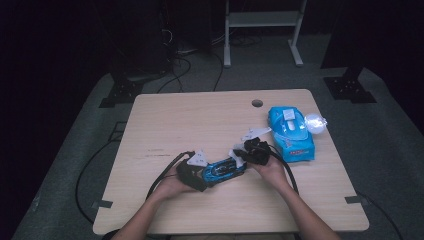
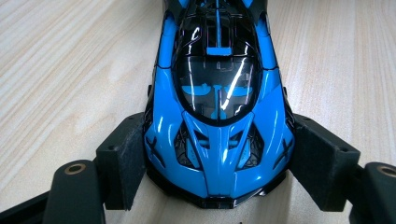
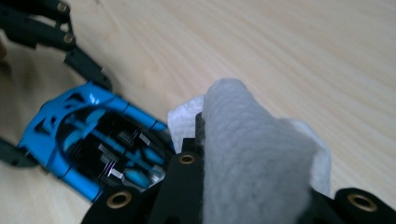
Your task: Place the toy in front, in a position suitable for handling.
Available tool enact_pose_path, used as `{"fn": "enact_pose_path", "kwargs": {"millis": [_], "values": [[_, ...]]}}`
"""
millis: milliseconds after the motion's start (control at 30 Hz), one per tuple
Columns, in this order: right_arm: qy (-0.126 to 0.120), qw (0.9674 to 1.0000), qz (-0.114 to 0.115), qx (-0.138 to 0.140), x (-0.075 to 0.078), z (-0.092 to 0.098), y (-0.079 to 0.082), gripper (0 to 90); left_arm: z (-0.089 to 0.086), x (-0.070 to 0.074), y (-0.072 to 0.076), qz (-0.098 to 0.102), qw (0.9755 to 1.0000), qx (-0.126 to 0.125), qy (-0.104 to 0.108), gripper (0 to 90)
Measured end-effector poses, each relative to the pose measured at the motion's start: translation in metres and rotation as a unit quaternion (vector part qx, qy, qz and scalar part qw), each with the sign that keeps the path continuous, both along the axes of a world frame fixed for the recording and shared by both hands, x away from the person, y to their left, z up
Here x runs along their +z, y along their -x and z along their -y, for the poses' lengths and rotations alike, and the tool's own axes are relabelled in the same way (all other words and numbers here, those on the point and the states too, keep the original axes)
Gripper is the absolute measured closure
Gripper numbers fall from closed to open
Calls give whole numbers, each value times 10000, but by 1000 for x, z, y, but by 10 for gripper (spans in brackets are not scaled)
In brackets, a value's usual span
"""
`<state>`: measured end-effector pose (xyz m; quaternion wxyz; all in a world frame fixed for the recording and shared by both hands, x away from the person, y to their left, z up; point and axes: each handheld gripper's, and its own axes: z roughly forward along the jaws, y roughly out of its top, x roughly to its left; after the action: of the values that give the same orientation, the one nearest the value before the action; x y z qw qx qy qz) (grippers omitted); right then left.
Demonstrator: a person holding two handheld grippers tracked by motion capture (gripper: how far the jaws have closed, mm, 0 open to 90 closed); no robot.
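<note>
A glossy blue and black toy sports car [image 1: 222, 169] lies on the wooden table [image 1: 200, 115], near the front middle. My left gripper [image 1: 210, 173] is shut on it. In the left gripper view the car's nose [image 2: 217, 140] points toward the camera, and both black pads [image 2: 123, 158] press on its sides. My right gripper [image 1: 243, 153] is shut on a folded white wipe [image 3: 252, 158] that drapes over its jaws. It hovers right at the car's far end [image 3: 93, 144]; I cannot tell whether the wipe touches the car.
A blue pack of wet wipes [image 1: 290, 132] lies at the right of the table, with a crumpled clear wrapper [image 1: 315, 121] beside it. A cable hole [image 1: 257, 103] sits near the far edge. Cables trail off the left front.
</note>
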<state>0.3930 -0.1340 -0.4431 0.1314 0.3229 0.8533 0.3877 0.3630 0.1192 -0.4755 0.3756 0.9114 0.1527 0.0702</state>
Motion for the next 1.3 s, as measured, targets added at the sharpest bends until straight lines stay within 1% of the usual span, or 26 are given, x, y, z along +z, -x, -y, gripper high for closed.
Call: {"fn": "enact_pose_path", "kwargs": {"millis": [100, 167, 233, 333, 400, 500, 533, 567, 600, 633, 667, 733, 800, 867, 933, 967, 1000, 1033, 1067, 1100, 1133, 1167, 1200, 1233, 1267, 1300], "values": [[53, 9999, -19, 96, -3, 8, 11, 841, 0, 0, 0, -6, 10000, -7, 9, 255], [-74, 9999, -33, 62, -3, 18, 22, 841, 0, 0, 0, -18, 10000, 2, 24, 255], [-89, 9999, -99, 100, -4, 25, 31, 841, 1, 0, 0, -17, 10000, 15, 23, 255], [-92, 9997, -86, 198, -3, 24, 38, 841, 1, 0, 1, -10, 10000, 21, -4, 255], [-83, 9995, -82, 284, -3, 19, 40, 841, 1, 0, 1, -10, 10000, 25, -3, 255], [-166, 9986, -177, 464, -7, 6, 41, 841, 1, 0, 1, -13, 10000, 30, 4, 255], [-220, 9981, -230, 523, -9, 1, 42, 841, 1, 0, 0, -13, 10000, 21, 5, 255], [-283, 9975, -231, 608, -9, -5, 43, 841, 1, -1, 0, -36, 10000, 27, 13, 255], [-364, 9964, -251, 718, -9, -10, 44, 841, 1, -1, 0, -38, 10000, 30, 28, 255], [-490, 9945, -333, 858, -9, -18, 45, 841, 1, -1, 0, -36, 10000, 30, 27, 255], [-507, 9937, -353, 932, -10, -23, 47, 841, 1, -1, 0, -30, 10000, 23, 10, 255], [-337, 9931, -270, 1089, -11, -35, 50, 841, 1, -1, 0, -27, 10000, 21, 6, 255], [-218, 9939, -176, 1070, -10, -35, 50, 842, 1, -1, 0, -29, 10000, 18, 15, 255], [-196, 9951, -175, 956, -7, -26, 47, 841, 1, -1, 0, -25, 10000, 15, 12, 255], [-36, 9974, -66, 719, -5, -13, 44, 840, 1, -1, 0, -15, 10000, 9, 8, 255], [42, 9982, -56, 601, -5, -5, 43, 841, 1, -1, 0, -16, 10000, 9, 7, 255], [60, 9987, -81, 503, -5, 3, 41, 840, 1, -1, 0, -11, 10000, 7, 3, 255], [73, 9990, -86, 423, -6, 8, 40, 841, 1, -1, 0, 4, 10000, -10, -10, 255], [-101, 9992, -149, 370, -7, 16, 39, 841, 2, 0, 0, 0, 10000, -1, -12, 255], [-156, 9992, -176, 333, -7, 17, 39, 841, 2, 0, 0, -6, 10000, -3, -28, 255], [-53, 9993, -94, 359, -7, 13, 41, 841, 2, 0, 0, 0, 10000, -6, -37, 255], [-15, 9991, -24, 419, -8, 6, 43, 842, 2, 0, 0, -7, 10000, -7, -33, 255], [-60, 9988, -18, 484, -9, 2, 44, 841, 2, -1, 0, -14, 10000, 2, -23, 255], [-127, 9979, -70, 626, -10, -6, 45, 841, 2, 0, 0, -23, 10000, 11, -27, 255], [-180, 9970, -26, 746, -10, -13, 47, 841, 2, -1, 0, -18, 10000, 9, -19, 255], [-202, 9962, -43, 841, -9, -19, 48, 841, 1, -1, 0, -13, 10000, -2, -27, 255]]}}
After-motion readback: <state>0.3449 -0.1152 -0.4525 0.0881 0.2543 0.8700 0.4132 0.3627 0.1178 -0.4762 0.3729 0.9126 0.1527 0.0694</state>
